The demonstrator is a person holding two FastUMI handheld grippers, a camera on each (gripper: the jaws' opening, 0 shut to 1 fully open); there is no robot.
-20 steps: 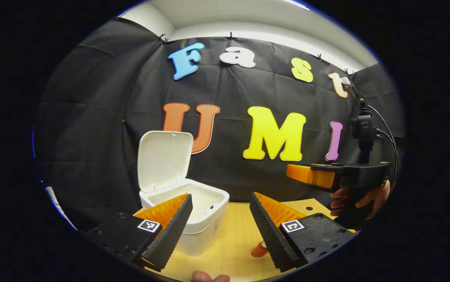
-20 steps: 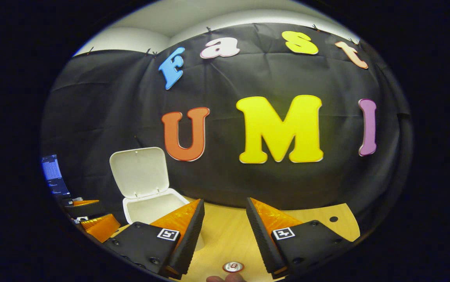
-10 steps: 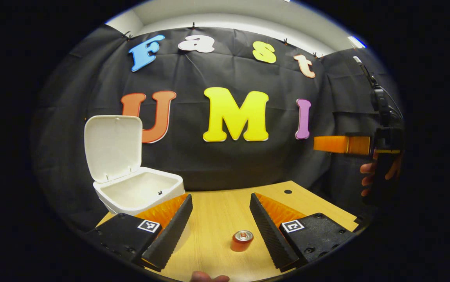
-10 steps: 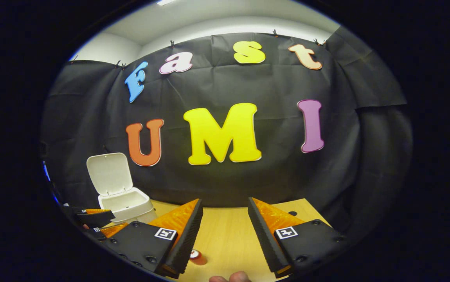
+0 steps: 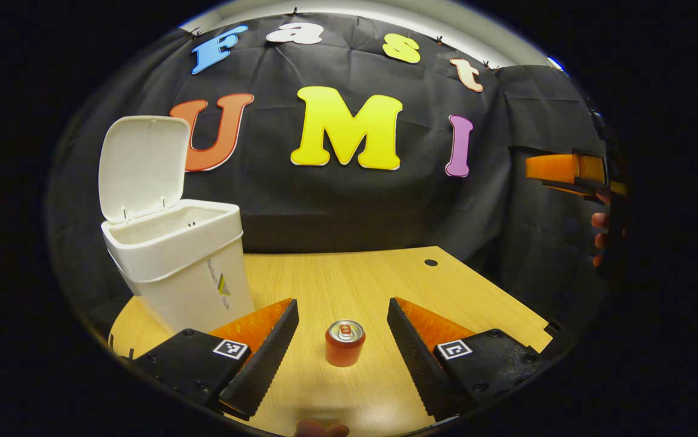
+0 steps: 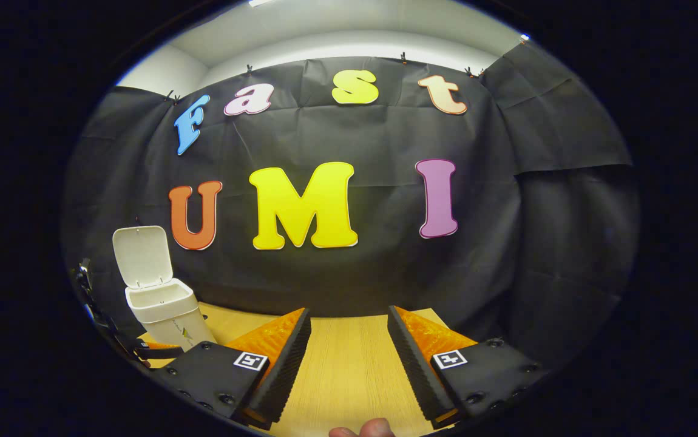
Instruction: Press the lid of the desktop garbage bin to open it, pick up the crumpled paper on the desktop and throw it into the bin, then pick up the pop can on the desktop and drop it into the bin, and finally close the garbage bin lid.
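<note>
Pop can step now, by my read: the left gripper (image 5: 340, 358) hangs with fingers spread wide, the pop can (image 5: 345, 343) upright on the desk between them, untouched. Next: ease forward, then squeeze. Behind-left of the can stands the garbage bin (image 5: 176, 261), lid up. The right gripper (image 6: 346, 364) is released too.

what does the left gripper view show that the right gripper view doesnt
Left gripper view alone: the pop can standing upright on the desktop between its hand-held gripper's open fingers, and the other hand-held gripper held up at far right. Right gripper view alone: bare desktop between its own open fingers, and a pale wall strip above the cloth. Both: the white garbage bin with its lid raised, at left.
</note>
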